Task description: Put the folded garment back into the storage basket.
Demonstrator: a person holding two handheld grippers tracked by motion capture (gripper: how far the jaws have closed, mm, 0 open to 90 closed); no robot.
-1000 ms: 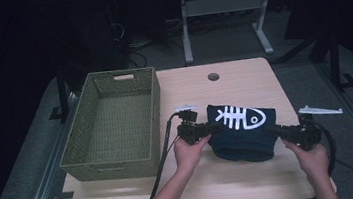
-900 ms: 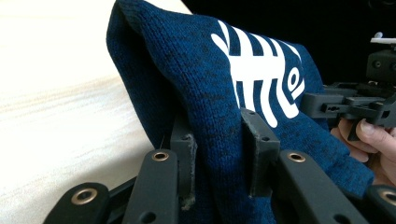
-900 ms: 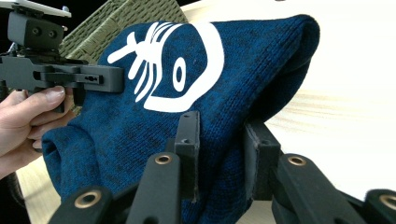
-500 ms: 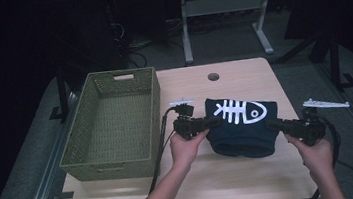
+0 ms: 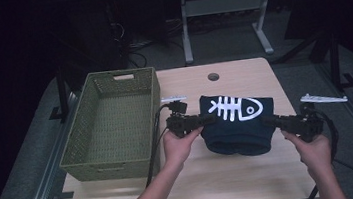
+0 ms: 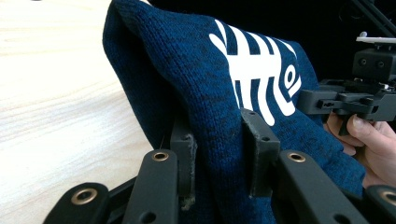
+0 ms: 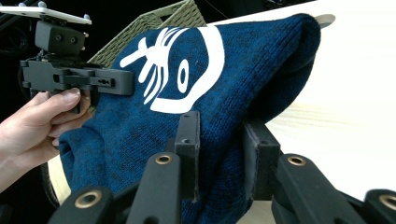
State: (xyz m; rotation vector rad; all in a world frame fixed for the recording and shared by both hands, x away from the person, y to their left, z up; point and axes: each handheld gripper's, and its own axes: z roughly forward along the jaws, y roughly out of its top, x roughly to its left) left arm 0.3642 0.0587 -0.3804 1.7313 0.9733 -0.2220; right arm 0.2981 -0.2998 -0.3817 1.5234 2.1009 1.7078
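Folded navy fish-skeleton sweater (image 5: 237,122) stretched lengthwise between left gripper (image 6: 218,154) and right gripper (image 7: 220,156), each clamped on an end fold, fish head toward right fingers, possibly lifted; high view adds green wicker basket (image 5: 112,124).

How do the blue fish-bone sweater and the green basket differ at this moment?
The sweater is soft dark blue knit with a white fish skeleton; the basket is stiff olive weave, unprinted. The sweater is pinched at its sides by the left gripper and right gripper; the basket stands untouched at the sweater's left. Both are over the wooden table.
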